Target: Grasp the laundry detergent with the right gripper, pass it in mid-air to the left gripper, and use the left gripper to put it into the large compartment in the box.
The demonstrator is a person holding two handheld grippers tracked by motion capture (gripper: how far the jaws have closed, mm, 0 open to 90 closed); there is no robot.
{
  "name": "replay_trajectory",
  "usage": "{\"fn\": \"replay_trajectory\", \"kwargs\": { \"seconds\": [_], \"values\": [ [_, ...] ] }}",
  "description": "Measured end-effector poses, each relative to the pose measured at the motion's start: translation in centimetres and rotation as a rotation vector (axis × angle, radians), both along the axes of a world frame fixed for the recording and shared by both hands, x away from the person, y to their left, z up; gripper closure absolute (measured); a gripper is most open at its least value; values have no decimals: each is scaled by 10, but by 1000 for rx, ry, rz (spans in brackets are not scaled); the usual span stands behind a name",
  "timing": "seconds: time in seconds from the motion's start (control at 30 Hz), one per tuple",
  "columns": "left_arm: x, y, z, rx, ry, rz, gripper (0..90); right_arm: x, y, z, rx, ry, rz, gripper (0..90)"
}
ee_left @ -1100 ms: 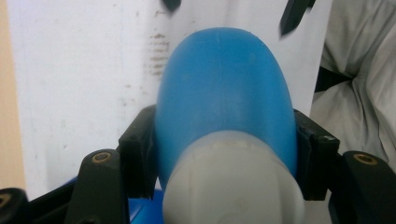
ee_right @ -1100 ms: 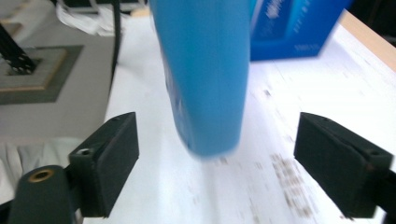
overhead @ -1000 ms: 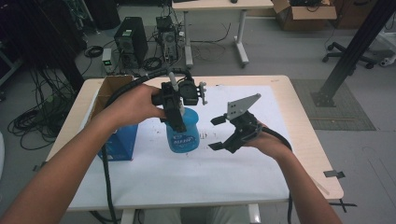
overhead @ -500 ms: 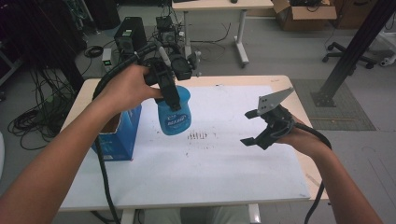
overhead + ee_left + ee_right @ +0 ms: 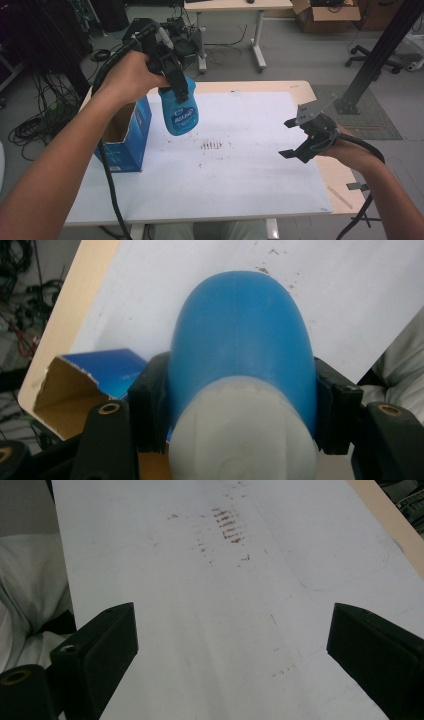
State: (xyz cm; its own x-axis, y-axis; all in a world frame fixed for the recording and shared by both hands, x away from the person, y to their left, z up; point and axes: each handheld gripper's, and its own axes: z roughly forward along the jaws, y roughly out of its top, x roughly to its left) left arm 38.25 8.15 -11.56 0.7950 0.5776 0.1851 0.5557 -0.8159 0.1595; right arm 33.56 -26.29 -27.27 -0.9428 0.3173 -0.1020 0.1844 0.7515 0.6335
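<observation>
At the left of the high view, an open-topped blue cardboard box (image 5: 125,137) stood on the worktop (image 5: 240,190), its brown inside showing, near the worktop's left edge. Just right of it and higher in the frame, the left gripper (image 5: 176,87) hung in the air above the worktop, gripped by the person's left hand (image 5: 127,75), whose forearm ran up from the lower left corner. Its jaws were clamped on a blue bottle (image 5: 179,112) bearing a white-lettered label, which tilted slightly and stayed clear of the surface, close beside the box's upper right corner. In the left gripper view the same bottle (image 5: 240,355) sat squeezed between the two black pads, its white end nearest the camera, with the box (image 5: 75,385) at lower left and the white sheet behind it.

Near the centre of the high view, a small patch of brown marks (image 5: 212,145) stained the white sheet covering the worktop. At the right, the right gripper (image 5: 295,140) was held low over the sheet's right edge, well apart from the bottle, a grey three-cornered plate on top. Its jaws had just been opening and stood wide apart with nothing between them. The right gripper view showed the stained sheet (image 5: 225,605) between them.
</observation>
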Motion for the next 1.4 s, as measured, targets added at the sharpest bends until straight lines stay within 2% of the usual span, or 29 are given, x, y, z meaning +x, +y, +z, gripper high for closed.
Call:
{"fn": "replay_trajectory", "kwargs": {
  "seconds": [0.27, 0.43, 0.73, 0.9, 1.03, 1.2, 1.4],
  "values": [
    [15, 16, 13, 3, -20, 176, 381, -4, -9, 0, -31, -9, -1, 59],
    [24, 30, 26, -17, -38, 278, 381, -2, -10, 0, -28, -8, 1, 61],
    [29, 52, 49, -45, -83, 454, 381, 1, -6, -1, -34, -10, 15, 63],
    [29, 67, 59, -52, -106, 533, 382, 2, -7, -1, -38, -7, 15, 63],
    [28, 83, 61, -60, -111, 589, 382, 1, -10, 0, -43, -5, 14, 64],
    [25, 105, 60, -67, -112, 683, 382, 0, -15, 1, -52, -7, 10, 65],
    [21, 125, 55, -76, -116, 771, 382, 1, -17, -1, -62, -4, 11, 66]
  ]
}}
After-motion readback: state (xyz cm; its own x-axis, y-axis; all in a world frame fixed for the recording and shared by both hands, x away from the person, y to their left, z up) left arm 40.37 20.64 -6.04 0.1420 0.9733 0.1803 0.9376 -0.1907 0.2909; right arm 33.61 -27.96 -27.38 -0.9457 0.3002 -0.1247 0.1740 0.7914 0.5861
